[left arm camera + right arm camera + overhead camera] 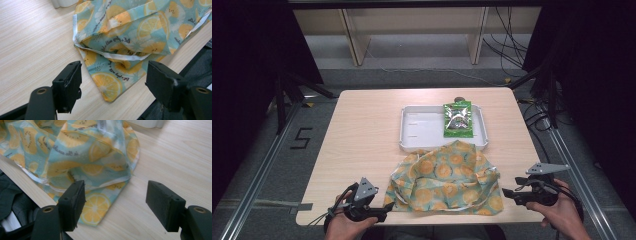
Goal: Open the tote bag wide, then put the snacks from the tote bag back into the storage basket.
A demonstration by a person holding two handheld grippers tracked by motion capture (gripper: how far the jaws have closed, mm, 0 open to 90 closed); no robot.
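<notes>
Looks like an early stage of bagging or folding work. Cloth bag (446, 181) lying crumpled on the table (362, 130) near the front edge, just in front of the white tray (422, 131), its far side reaching up to the tray's rim. Green pouch (457, 120) resting in the right part of the tray, apart from both tools. Nothing lifted, spread or packed yet, judging from how the bag lies; taking hold of the bag and handling the pouch probably left to do.

Left gripper (382, 212) at the bag's left front corner, jaws wide apart, gripping nothing. In the left gripper view, bag corner (110, 85) lying on the table between and beyond the jaws, pads clear of it. White hem (117, 56) running across the folds just past that corner.

Right gripper (507, 192) off the bag's right side, near the table's right front corner, jaws likewise wide, empty. In the right gripper view, bag corner (96, 206) close beside one jaw, other jaw over bare table; contact between cloth and that jaw impossible to tell.
</notes>
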